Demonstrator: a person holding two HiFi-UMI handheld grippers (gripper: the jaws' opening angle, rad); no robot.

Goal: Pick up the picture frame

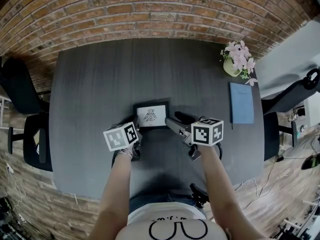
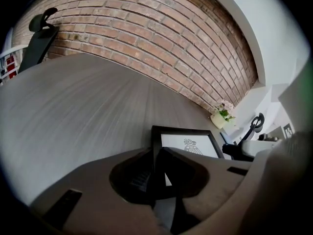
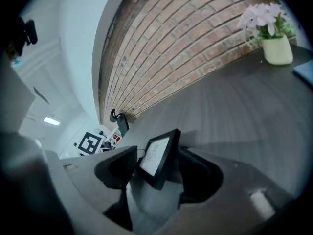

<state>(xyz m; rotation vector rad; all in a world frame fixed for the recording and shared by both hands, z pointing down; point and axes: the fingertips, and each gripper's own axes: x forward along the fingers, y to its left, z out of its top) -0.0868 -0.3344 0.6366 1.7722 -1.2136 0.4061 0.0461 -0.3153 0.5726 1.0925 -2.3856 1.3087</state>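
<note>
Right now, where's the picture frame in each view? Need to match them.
Head view: picture frame at the middle of the table.
Left gripper view: picture frame lower centre, its left edge between the jaws.
Right gripper view: picture frame lower centre, between the jaws.
Shared landmark: flower pot on the table.

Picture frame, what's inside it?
Inside the picture frame is a white sheet with a small dark drawing. The left gripper and right gripper hide parts of its edges, and its back is hidden.
</note>
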